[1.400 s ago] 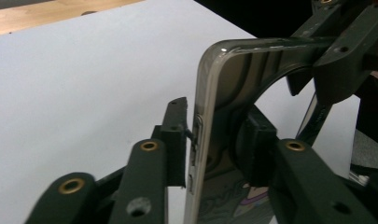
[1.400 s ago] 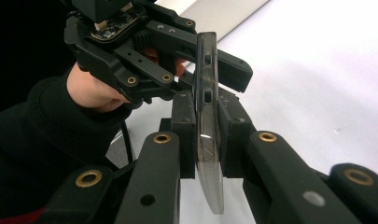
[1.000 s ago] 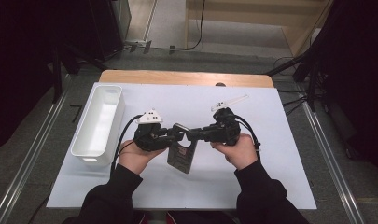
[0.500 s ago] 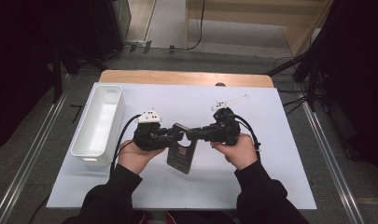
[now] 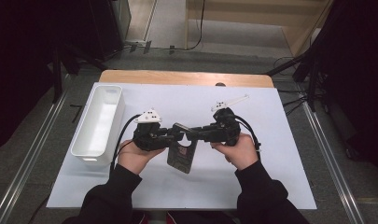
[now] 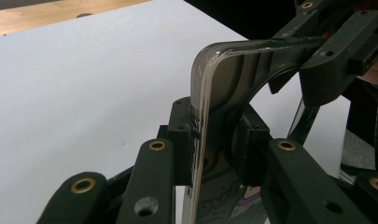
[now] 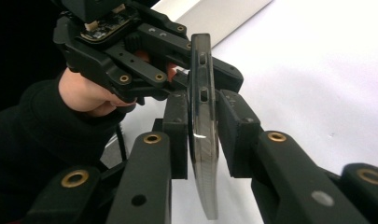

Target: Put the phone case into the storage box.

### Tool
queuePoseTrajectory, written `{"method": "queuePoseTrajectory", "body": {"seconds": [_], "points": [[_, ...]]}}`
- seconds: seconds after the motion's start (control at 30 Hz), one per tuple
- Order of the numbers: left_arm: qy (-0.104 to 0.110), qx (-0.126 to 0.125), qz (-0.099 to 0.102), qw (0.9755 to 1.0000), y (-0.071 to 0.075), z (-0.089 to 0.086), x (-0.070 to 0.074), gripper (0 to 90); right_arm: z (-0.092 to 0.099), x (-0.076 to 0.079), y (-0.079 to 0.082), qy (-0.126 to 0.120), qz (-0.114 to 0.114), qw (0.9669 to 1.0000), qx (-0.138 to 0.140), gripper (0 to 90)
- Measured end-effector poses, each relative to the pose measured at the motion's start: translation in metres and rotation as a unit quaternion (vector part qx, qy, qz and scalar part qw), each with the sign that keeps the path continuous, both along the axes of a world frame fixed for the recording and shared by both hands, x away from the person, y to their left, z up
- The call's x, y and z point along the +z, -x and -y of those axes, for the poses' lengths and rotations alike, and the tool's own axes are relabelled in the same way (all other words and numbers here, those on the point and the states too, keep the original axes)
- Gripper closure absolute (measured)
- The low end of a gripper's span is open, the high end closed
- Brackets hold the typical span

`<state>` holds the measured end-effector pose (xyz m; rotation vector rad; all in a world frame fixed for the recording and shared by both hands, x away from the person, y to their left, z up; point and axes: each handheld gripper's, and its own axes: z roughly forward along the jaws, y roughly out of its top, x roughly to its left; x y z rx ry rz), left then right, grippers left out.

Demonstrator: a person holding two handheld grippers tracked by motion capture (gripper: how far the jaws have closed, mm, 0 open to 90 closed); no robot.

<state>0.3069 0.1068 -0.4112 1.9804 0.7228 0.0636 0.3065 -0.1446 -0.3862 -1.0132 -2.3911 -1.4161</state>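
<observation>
A dark, smoky see-through phone case (image 5: 181, 157) hangs on edge over the white sheet, held between both grippers. My left gripper (image 5: 176, 134) comes in from the left and is shut on the case's edge; in the left gripper view its pads (image 6: 182, 140) pinch the case (image 6: 224, 74) just below a curved corner. My right gripper (image 5: 192, 135) comes in from the right. Its jaws have just been opening a little, but the case (image 7: 203, 140) is still between its pads (image 7: 177, 130), which lie against both faces. The right gripper (image 6: 326, 60) grips the top edge in the left gripper view.
A long white bin (image 5: 107, 89) stands at the left of the white sheet (image 5: 275, 140). A strip of wooden tabletop (image 5: 186, 77) shows at the far edge. Dark floor and metal rails run along both sides.
</observation>
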Motion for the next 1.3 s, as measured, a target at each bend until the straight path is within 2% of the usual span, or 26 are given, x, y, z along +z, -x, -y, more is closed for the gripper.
{"method": "queuePoseTrajectory", "body": {"seconds": [0.07,0.27,0.43,0.67,0.9,1.07,1.3], "points": [[0.001,0.000,0.000,1.0000,0.000,0.000,0.000,71.9,0.000,0.000,0.000,0.002,0.004,1.0000,-0.004,69.6],[-0.002,0.001,0.003,1.0000,0.000,-0.001,0.001,71.9,0.001,0.000,0.001,-0.005,-0.002,1.0000,-0.007,54.2],[0.002,0.006,0.003,1.0000,-0.001,-0.003,0.002,71.8,0.003,0.001,0.002,-0.007,0.004,0.9999,-0.007,49.6],[0.004,0.012,0.002,0.9999,-0.003,-0.009,0.005,71.7,0.005,-0.001,0.004,0.002,0.006,1.0000,0.000,41.1],[0.003,0.017,0.002,0.9998,-0.005,-0.014,0.007,71.7,0.007,-0.005,0.008,0.012,0.021,0.9997,0.009,37.3],[0.001,0.020,0.001,0.9998,-0.005,-0.017,0.009,71.6,0.009,-0.010,0.011,0.026,0.049,0.9984,0.013,35.2],[0.003,0.022,0.002,0.9997,-0.005,-0.020,0.011,71.7,0.013,-0.019,0.013,0.042,0.057,0.9974,0.016,33.0]]}}
